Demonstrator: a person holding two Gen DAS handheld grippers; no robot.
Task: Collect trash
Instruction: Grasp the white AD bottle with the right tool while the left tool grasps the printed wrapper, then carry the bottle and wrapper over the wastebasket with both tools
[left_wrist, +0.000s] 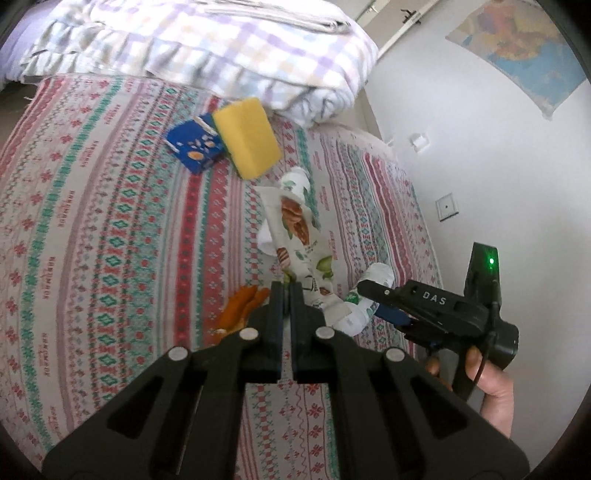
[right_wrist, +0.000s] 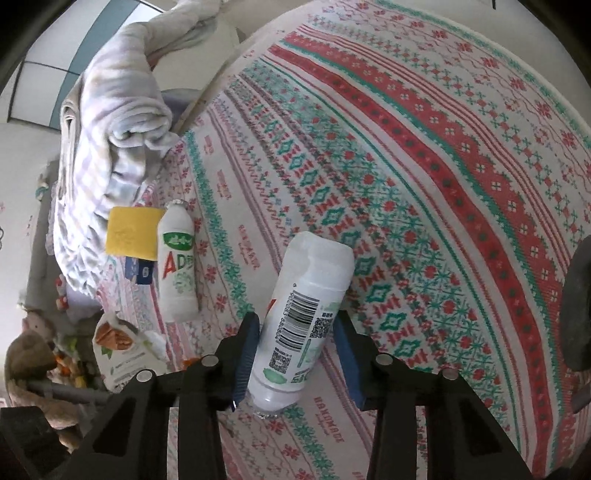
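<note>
right wrist: gripper (right_wrist: 297, 345) around bottle (right_wrist: 301, 317)

Lit by soft, even daylight, with no hard glare anywhere. Faint shadows only, tucked beneath the yellow sponge (left_wrist: 246, 137) and the standing white bottle (right_wrist: 176, 262). Heavily bowed by the fisheye, stripes of the bedspread (right_wrist: 424, 155) curving toward dark rounded corners. Slightly smeared and soft throughout, most around the folded blanket (left_wrist: 207, 44).
</note>
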